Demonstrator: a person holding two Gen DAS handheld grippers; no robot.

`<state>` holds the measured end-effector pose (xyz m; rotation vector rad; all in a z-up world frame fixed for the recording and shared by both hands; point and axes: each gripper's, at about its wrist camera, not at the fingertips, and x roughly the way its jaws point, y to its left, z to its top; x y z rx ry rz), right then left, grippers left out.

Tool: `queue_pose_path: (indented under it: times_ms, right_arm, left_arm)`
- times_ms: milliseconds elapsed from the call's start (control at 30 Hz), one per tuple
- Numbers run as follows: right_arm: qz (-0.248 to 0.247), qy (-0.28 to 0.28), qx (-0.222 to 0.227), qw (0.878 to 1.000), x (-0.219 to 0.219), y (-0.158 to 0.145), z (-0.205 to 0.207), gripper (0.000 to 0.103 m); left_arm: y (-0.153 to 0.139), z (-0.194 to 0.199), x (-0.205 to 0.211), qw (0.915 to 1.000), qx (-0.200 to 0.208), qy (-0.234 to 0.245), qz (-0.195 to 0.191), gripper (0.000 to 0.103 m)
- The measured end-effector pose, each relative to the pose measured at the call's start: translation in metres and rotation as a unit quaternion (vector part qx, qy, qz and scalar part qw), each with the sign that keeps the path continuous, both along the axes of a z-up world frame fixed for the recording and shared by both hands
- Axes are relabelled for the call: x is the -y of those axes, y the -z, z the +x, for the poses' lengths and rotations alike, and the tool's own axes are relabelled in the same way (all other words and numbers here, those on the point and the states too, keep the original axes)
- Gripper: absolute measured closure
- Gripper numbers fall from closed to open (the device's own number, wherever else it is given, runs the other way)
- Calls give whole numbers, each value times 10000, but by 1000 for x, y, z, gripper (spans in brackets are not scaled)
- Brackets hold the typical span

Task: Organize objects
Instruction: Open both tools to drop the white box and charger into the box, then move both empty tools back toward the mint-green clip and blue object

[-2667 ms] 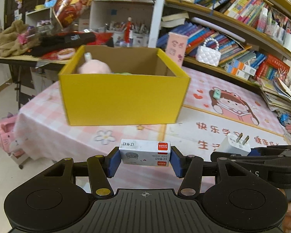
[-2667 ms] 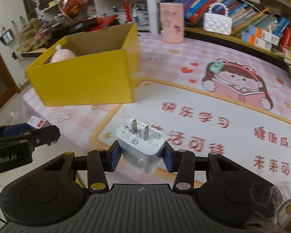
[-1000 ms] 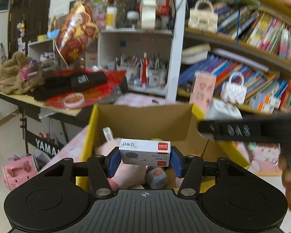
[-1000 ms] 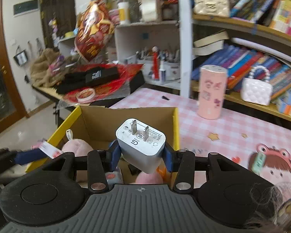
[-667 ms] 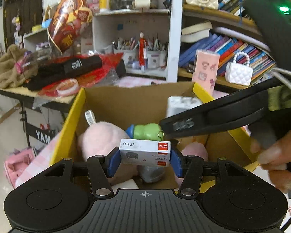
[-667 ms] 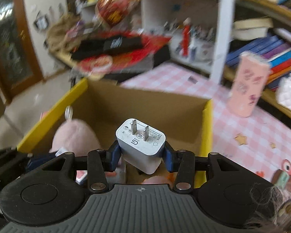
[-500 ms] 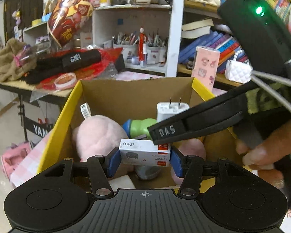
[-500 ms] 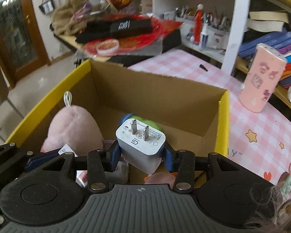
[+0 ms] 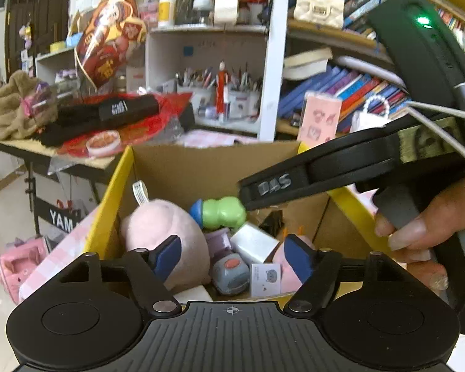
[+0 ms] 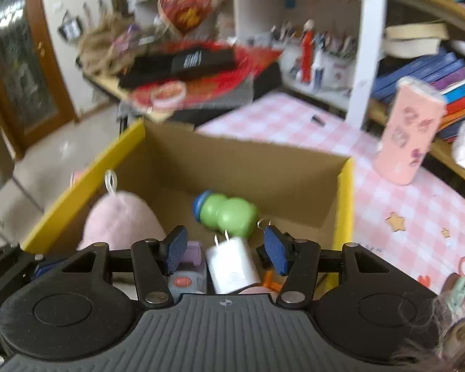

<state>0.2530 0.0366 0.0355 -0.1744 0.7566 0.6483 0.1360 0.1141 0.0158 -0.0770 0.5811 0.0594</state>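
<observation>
Dropped moments ago, the white two-pin plug adapter (image 10: 232, 263) and small white staple carton (image 9: 266, 279) lie inside the yellow-rimmed cardboard box (image 9: 114, 204); left gripper (image 9: 232, 255) and right gripper (image 10: 224, 249) are opening, nothing pinched, releasing them for storage.

White plug adapter (image 10: 232, 263), small staple box (image 9: 265, 280), inside yellow cardboard box (image 10: 344, 192)

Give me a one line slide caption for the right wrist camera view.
Right gripper, jaws opening, releases a white plug adapter into the yellow cardboard box beside a green toy.
</observation>
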Motion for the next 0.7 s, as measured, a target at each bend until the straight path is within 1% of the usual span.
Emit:
queue_pose_path:
  times_ms: [100, 133, 167, 233, 333, 400, 500, 567, 700]
  right_arm:
    - [199, 274, 306, 9990, 15, -16, -14, 50]
    - [264, 362, 401, 9982, 21, -20, -18, 49]
    - [338, 455, 497, 9972, 27, -24, -23, 49]
    - [468, 664, 653, 9946, 37, -31, -34, 49]
    - [635, 907, 871, 9900, 50, -37, -57, 49]
    - [618, 956, 996, 9885, 53, -37, -73, 48]
    - [479, 1043, 1180, 9864, 56, -32, -100, 47]
    - [392, 1115, 1206, 9856, 58, -26, -116, 47]
    - [228, 1263, 1118, 9854, 60, -11, -145, 47]
  left_arm:
    - [-10, -10, -3, 9998, 188, -31, -43, 25]
    - [-13, -14, -6, 9997, 248, -53, -67, 24]
    - [-16, -18, -8, 9994, 312, -88, -88, 20]
    - [-21, -27, -13, 9988, 440, -190, -124, 19]
    - [-26, -39, -22, 9980, 524, -312, -188, 19]
    - [-27, -49, -26, 9976, 548, -378, -208, 19]
    - [-25, -65, -30, 9977, 514, -427, -138, 19]
    - [-23, -75, -32, 9979, 461, -417, -152, 19]
    - [-18, -97, -34, 9986, 317, -392, -184, 19]
